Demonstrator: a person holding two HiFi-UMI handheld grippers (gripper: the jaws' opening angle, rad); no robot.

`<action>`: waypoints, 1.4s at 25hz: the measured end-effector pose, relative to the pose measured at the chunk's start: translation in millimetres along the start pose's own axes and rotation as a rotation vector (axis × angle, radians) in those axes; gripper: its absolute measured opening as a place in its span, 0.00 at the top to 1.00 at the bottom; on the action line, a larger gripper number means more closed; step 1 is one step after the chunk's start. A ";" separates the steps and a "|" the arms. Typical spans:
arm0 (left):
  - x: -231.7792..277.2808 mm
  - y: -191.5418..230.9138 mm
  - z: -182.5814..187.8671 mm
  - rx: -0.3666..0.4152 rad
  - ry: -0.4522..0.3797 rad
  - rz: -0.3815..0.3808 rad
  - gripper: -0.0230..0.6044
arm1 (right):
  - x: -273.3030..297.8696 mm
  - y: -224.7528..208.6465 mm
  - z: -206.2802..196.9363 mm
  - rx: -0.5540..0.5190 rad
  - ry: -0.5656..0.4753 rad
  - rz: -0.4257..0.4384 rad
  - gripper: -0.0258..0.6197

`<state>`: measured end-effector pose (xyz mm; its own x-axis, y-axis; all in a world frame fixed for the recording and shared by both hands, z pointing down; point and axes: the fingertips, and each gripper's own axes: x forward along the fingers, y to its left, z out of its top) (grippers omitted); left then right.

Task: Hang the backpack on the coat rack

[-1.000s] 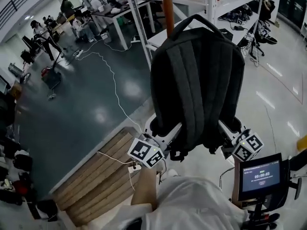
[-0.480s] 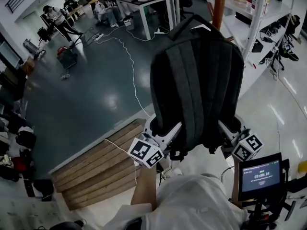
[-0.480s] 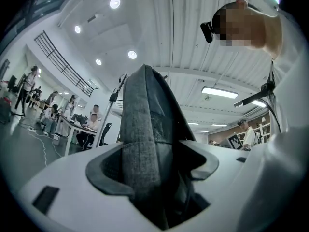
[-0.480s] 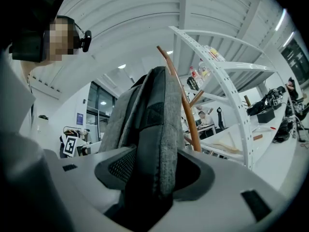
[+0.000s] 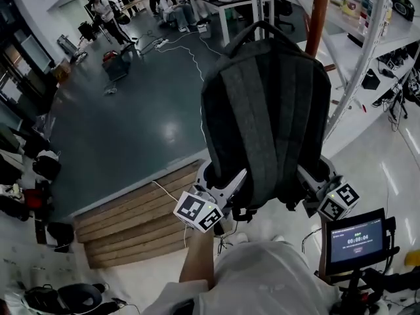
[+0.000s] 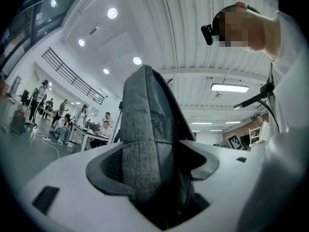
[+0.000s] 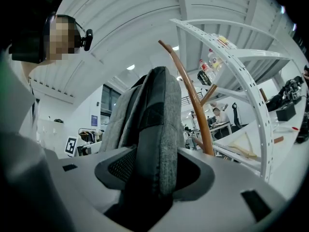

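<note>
Just short of the coat rack (image 5: 319, 12): backpack (image 5: 266, 120) is hanging upright, left hand-held gripper (image 6: 149, 166) and right hand-held gripper (image 7: 154, 170) each clamping a lower side. Advisable: raising it level, steering the top handle (image 5: 262, 28) over a branch (image 7: 208, 94).

**Crowded right, open left**

The backpack (image 5: 266, 117) fills my forward path. Close behind it on the right stand the coat rack (image 5: 319, 15) pole and a white shelf frame (image 7: 257, 129). To the left I have open floor (image 5: 131, 123).
</note>
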<state>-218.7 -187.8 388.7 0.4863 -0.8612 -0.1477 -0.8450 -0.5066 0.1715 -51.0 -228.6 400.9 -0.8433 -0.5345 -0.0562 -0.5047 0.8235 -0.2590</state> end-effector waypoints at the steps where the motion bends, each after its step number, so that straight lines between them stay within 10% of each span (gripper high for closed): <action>1: -2.5 0.2 1.6 0.005 -0.006 0.008 0.45 | 1.7 1.9 0.9 -0.005 -0.003 0.009 0.60; 19: -0.6 -5.7 72.0 0.141 -0.118 0.073 0.46 | 26.4 14.3 69.7 -0.114 -0.131 0.106 0.60; 35: 77.0 -39.4 153.6 0.229 -0.198 -0.099 0.46 | -3.9 -8.1 174.3 -0.209 -0.279 -0.001 0.60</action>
<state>-182.2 -227.8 220.9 0.5348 -0.7722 -0.3431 -0.8349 -0.5454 -0.0737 -11.4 -266.4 235.1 -0.7744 -0.5426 -0.3253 -0.5566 0.8288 -0.0576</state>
